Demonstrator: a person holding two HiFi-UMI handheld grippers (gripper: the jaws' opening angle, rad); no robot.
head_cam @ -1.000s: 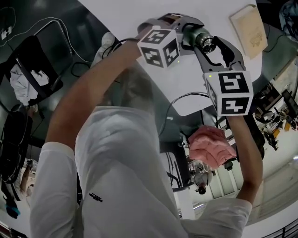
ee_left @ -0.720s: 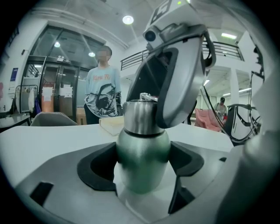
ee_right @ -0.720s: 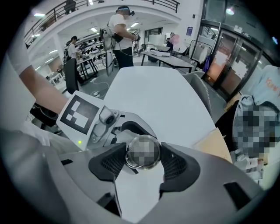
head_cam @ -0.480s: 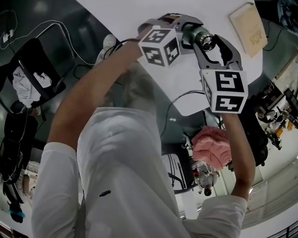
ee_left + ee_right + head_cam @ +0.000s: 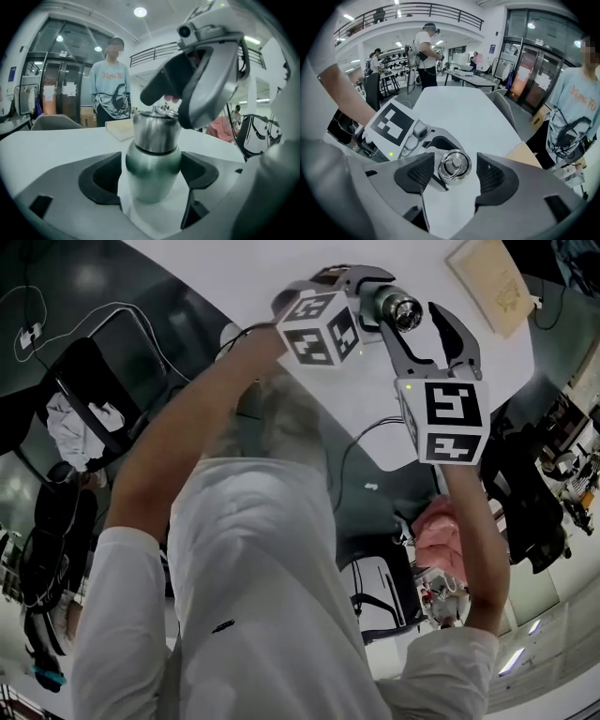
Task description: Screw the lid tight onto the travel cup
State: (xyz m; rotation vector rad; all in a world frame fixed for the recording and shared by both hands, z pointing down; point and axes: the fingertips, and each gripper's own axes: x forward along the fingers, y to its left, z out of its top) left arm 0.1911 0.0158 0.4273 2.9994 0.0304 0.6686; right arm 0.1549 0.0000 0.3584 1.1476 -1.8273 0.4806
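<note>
**Head view.** Cup (image 5: 380, 302) is over the white table (image 5: 234, 273), on the side far from the person. Left gripper (image 5: 364, 298) has it by the body. Right gripper (image 5: 414, 322) reaches in from the other side, its jaws either side of the lid (image 5: 406, 312). Can't tell whether the cup's base rests on the table.

**Left gripper view.** Jaws are closed against the green lower body, one pad on each side. Cup is upright and centred. The steel lid sits on top, with the right gripper looming over it.

**Right gripper view.** Looks down on the lid, with the ring lying flat on its crown. Jaws are spread, with a gap on each side of the lid; nothing gripped.

**Handling, judged.**
- Steel and rigid, so it should take a firm squeeze.
- Smooth finish, likely slippery. Twisting could spin the body in the left pads unless that hold is hard.
- Weight unknown; contents not visible.
- Take the lid by its round side wall, square across the widest part, not by the loose ring.
- Lid looks seated, but can't tell how far it is threaded.
</note>
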